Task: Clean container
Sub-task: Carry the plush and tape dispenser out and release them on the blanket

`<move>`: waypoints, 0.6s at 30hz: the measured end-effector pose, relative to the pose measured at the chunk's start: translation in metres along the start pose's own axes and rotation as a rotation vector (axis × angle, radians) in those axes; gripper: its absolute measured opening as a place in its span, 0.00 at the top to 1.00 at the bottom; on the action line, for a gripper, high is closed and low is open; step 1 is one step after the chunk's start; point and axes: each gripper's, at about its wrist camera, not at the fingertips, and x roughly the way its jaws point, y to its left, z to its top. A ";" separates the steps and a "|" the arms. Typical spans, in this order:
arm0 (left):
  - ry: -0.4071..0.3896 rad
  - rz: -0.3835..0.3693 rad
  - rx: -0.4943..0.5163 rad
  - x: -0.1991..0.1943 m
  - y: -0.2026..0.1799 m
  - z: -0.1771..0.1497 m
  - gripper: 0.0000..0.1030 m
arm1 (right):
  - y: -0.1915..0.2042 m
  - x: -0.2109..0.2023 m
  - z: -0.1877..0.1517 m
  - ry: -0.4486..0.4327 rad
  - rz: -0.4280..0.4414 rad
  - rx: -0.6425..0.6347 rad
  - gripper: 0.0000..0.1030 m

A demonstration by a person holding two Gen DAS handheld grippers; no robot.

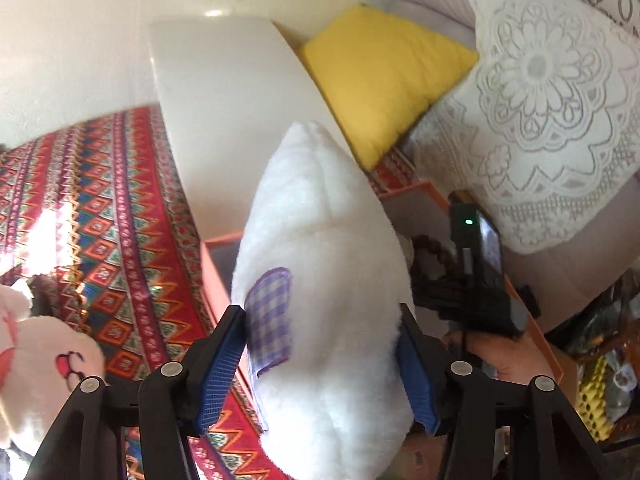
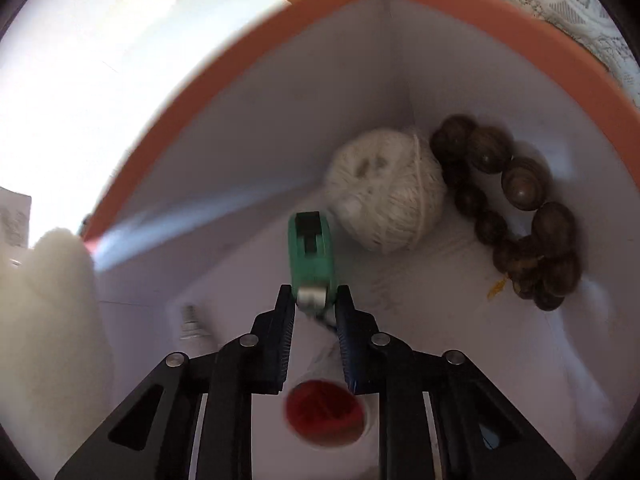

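The box (image 2: pixel 472 12) is orange on the outside and on its rim, and white inside. It is sitting on a red patterned cloth (image 1: pixel 100 216), with a yellow pillow (image 1: pixel 380 76) behind it.

The left gripper (image 1: pixel 320 344) is squeezing a fluffy white toy (image 1: pixel 320 280) between its blue pads. The toy has a purple checked patch and is hanging over the near edge of the box.

The right gripper (image 2: pixel 316 304) is reaching down inside the box. Its jaws are pinching a small green thing (image 2: pixel 310 252) with a silver end. Past it, in the far corner of the box, a ball of white string (image 2: pixel 388 196) is lying. A loop of brown beads (image 2: pixel 516 208) is touching the string on its right. A roll with a red middle (image 2: pixel 324 412) is lying on the box floor under the gripper.
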 end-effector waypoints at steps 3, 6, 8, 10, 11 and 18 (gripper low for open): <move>-0.011 0.008 -0.010 -0.005 0.013 0.000 0.46 | 0.016 -0.020 -0.005 -0.052 0.010 -0.043 0.80; 0.005 0.003 -0.010 -0.004 0.019 -0.004 0.47 | 0.044 -0.042 -0.022 -0.078 0.009 -0.139 0.80; 0.024 -0.022 -0.024 0.002 0.026 -0.006 0.45 | 0.062 -0.035 -0.037 -0.023 0.004 -0.208 0.80; 0.056 -0.046 -0.045 0.012 0.030 -0.006 0.43 | 0.074 -0.023 -0.047 0.037 0.011 -0.235 0.80; 0.075 -0.052 -0.053 0.017 0.031 -0.007 0.43 | 0.078 -0.016 -0.052 0.060 0.013 -0.241 0.80; 0.233 -0.069 -0.052 0.073 0.020 -0.015 0.10 | 0.082 -0.026 -0.047 0.053 0.181 -0.223 0.98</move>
